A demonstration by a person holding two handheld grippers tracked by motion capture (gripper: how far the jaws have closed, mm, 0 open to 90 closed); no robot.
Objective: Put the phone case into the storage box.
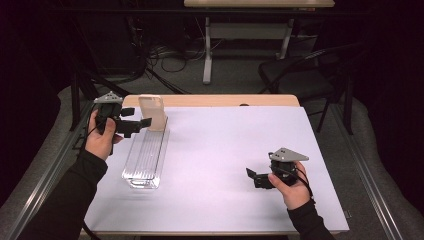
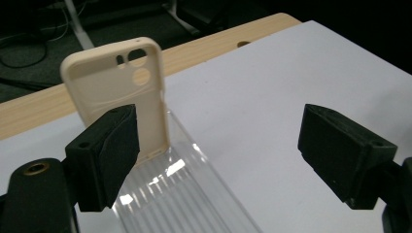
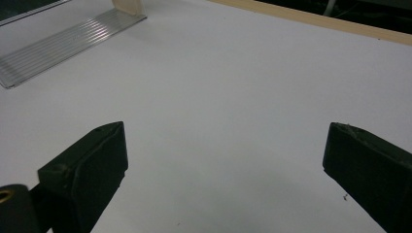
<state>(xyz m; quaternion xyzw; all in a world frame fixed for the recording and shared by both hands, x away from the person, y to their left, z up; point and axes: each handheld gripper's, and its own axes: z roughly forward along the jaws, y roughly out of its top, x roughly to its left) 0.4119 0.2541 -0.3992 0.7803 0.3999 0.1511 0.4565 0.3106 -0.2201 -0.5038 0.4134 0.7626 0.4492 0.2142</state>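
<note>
A cream phone case (image 1: 152, 112) stands upright at the far end of a clear ribbed tray (image 1: 144, 160) on the left of the white table. In the left gripper view the case (image 2: 114, 87) shows its inner side and camera cut-outs, with the tray (image 2: 184, 199) running toward me. My left gripper (image 1: 136, 118) hovers open just left of the case, its jaws wide apart and nothing between them (image 2: 218, 141). My right gripper (image 1: 254, 177) rests low near the front right, open over bare table (image 3: 223, 155). In the right gripper view, the tray (image 3: 63, 41) lies far off at the upper left.
The white mat (image 1: 235, 150) covers the wooden table, whose bare edge (image 1: 225, 100) runs along the back. A dark chair (image 1: 300, 75) and a desk frame (image 1: 207, 50) with cables stand beyond it. Metal rails (image 1: 370, 175) flank the table.
</note>
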